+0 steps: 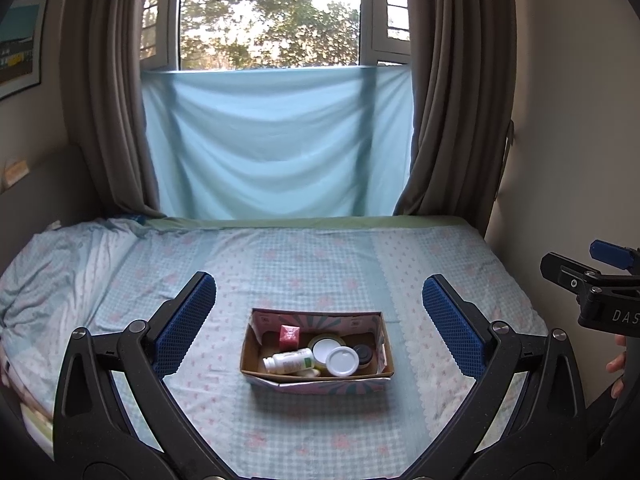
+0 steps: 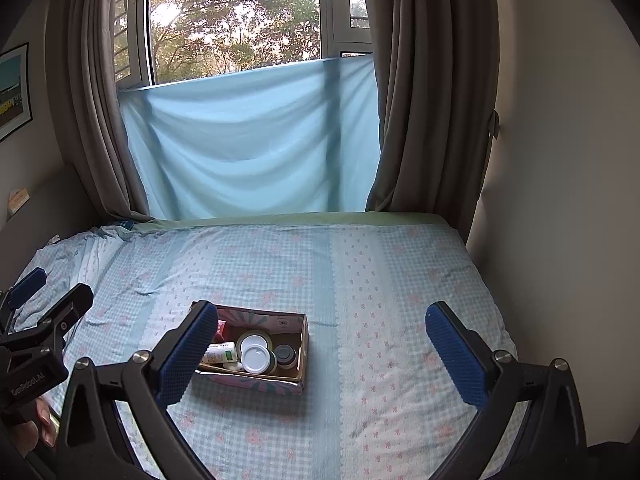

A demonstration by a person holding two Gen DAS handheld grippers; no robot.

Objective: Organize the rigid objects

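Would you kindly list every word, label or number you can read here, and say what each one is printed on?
"DAS", cut off by the frame edge: on the right claw body.
"GenRobot.AI": on the left claw body.
Green label on the white bottle in the cardboard box: too small to read.
Wall poster: blurred, unreadable.

Bed sheet [image 1: 320,264]: woven cloth, matt, checked and floral print, creased at the left. Box [image 1: 316,380]: brown matt cardboard inside, printed paper outside. White bottle [image 1: 289,361]: smooth plastic, slight sheen, paper label. White lids [image 1: 342,361]: glossy plastic. Pink block [image 1: 289,336]: material unclear. Left gripper [image 1: 320,322] and right gripper [image 2: 322,354] — matt black plastic arms, shiny metal pivot pins, finger pads [image 1: 186,326] blue, rubbery, with a knobbly texture. Curtains [image 1: 452,120]: heavy matt cloth; blue drape [image 1: 276,144] — thin, soft cloth.
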